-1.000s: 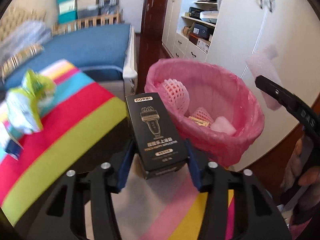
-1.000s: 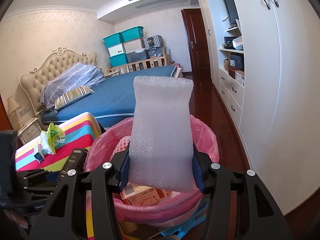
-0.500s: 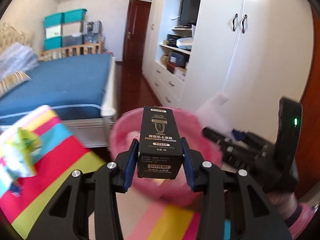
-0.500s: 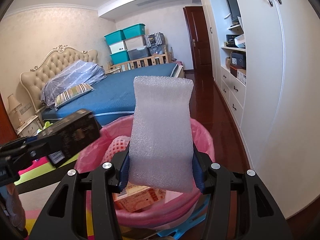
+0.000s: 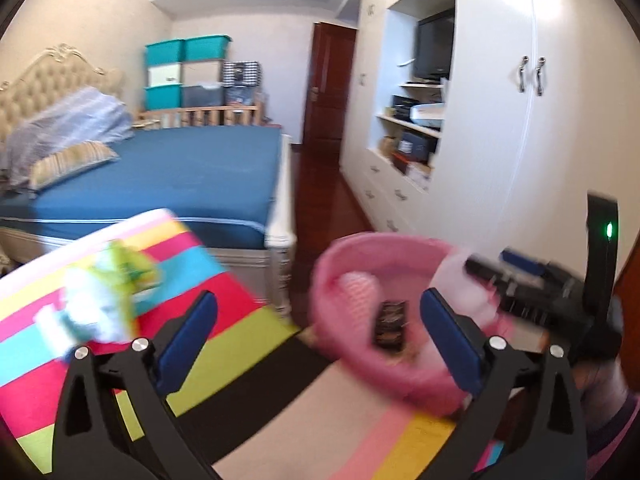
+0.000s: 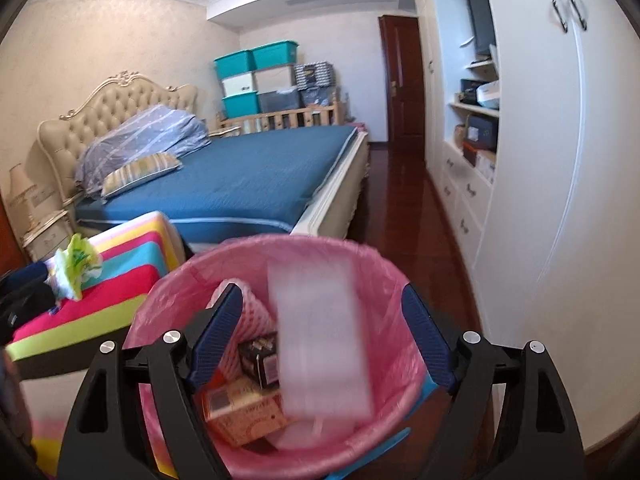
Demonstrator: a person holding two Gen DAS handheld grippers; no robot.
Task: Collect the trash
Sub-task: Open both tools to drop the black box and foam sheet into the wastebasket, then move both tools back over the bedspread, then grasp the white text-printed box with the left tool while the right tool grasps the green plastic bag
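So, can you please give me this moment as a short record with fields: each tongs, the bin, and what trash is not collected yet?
left tongs: open, holding nothing
right tongs: open, holding nothing
black box: blurred, in the bin's mouth
white foam sheet: blurred, between the right jaws but not gripped, over the bin
pink-lined bin: already holds a pink foam net and an orange carton
left to collect: crumpled green and white wrapper on the striped cloth

The bin liner (image 6: 168,300) was pink, the foam sheet (image 6: 320,332) white, the box (image 5: 390,324) black, the desk (image 5: 224,312) striped red, cyan, lime, and the bed (image 6: 248,176) blue.
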